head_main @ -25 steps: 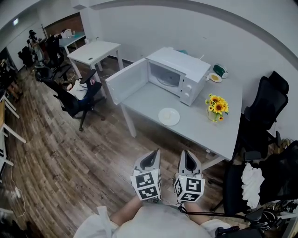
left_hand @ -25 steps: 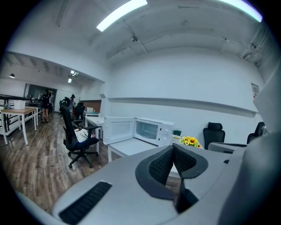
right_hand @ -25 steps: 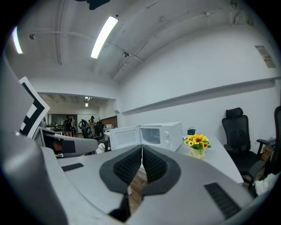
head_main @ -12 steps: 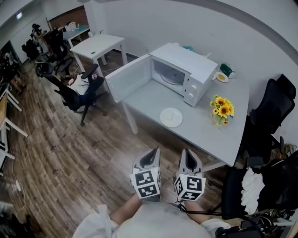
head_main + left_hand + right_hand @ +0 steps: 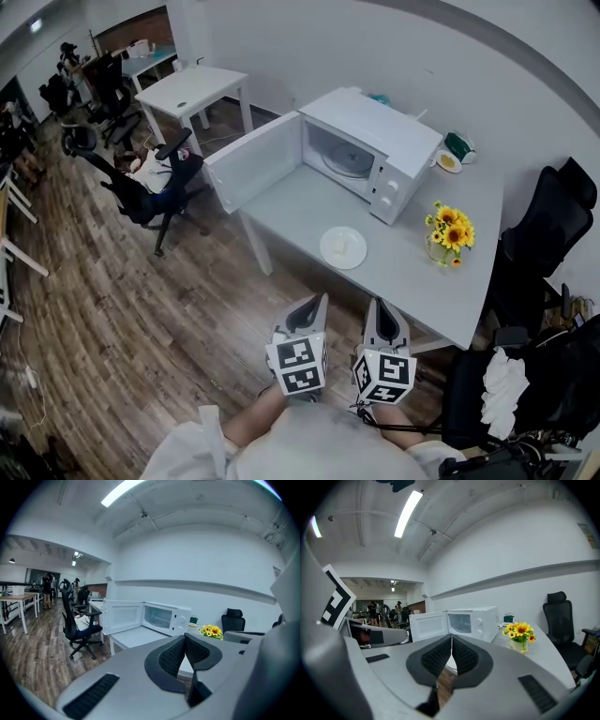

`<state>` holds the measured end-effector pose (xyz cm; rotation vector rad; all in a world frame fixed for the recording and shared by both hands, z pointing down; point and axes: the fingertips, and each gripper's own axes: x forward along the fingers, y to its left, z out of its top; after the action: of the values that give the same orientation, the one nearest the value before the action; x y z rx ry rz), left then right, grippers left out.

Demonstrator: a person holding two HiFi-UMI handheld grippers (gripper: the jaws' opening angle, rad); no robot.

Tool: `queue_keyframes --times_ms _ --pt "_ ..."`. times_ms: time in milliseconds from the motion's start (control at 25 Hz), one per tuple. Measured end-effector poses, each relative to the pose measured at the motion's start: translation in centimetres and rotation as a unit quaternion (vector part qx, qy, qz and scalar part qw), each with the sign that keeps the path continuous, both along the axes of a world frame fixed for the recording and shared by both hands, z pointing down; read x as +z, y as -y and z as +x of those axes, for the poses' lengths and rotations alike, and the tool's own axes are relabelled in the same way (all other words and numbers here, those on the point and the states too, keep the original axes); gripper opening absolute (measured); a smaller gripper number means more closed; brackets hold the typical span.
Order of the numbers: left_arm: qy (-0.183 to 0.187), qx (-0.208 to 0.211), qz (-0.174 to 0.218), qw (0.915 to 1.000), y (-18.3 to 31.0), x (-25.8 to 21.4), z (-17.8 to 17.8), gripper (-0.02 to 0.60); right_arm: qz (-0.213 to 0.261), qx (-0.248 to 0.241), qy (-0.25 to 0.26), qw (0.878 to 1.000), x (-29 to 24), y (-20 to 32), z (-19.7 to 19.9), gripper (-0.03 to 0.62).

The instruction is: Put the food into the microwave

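A white microwave (image 5: pixel 375 148) stands on a grey table (image 5: pixel 309 202) with its door (image 5: pixel 253 161) swung wide open to the left. In front of it lies a white plate (image 5: pixel 343 247) carrying a pale piece of food. Both grippers hover short of the table's near edge, side by side. My left gripper (image 5: pixel 312 307) is shut with its pads together and nothing between them, as the left gripper view (image 5: pixel 186 644) also shows. My right gripper (image 5: pixel 382 309) is shut and empty too, pads meeting in the right gripper view (image 5: pixel 451 649).
A vase of sunflowers (image 5: pixel 447 232) stands at the table's right, a small dish (image 5: pixel 449 161) and green object behind it. Black office chairs sit at the right (image 5: pixel 544 234) and left (image 5: pixel 141 187). A second white table (image 5: pixel 192 92) stands farther back on the wooden floor.
Both grippers have advanced toward the table together; the plate and microwave now sit slightly closer to them in the head view. Both stay shut.
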<state>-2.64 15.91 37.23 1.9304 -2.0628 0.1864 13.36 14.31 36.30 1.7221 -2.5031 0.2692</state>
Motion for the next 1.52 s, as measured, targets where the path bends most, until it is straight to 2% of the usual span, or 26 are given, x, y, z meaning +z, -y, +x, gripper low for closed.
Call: queue_keyframes --times_ms 440,840,1160,1520 --pt "0.002 0.007 0.011 0.9999 8.5 -1.0 -2.8 0.417 0.011 0.002 -0.003 1.0 -1.2 8.3 -3.1 0.018" --pt "-0.022 0.018 0.016 0.9995 16.3 -1.8 -4.5 0.417 0.009 0.023 -0.019 1.0 -2.4 15.1 -4.4 0.018" --pt "-0.036 0.025 0.011 0.999 22.5 -1.4 -6.3 0.417 0.013 0.023 -0.026 0.999 -3.0 21.1 -6.8 0.018" --pt "-0.019 0.048 0.011 0.9986 29.7 -1.8 -7.9 0.417 0.008 0.026 -0.014 1.0 -2.6 28.3 -9.4 0.018"
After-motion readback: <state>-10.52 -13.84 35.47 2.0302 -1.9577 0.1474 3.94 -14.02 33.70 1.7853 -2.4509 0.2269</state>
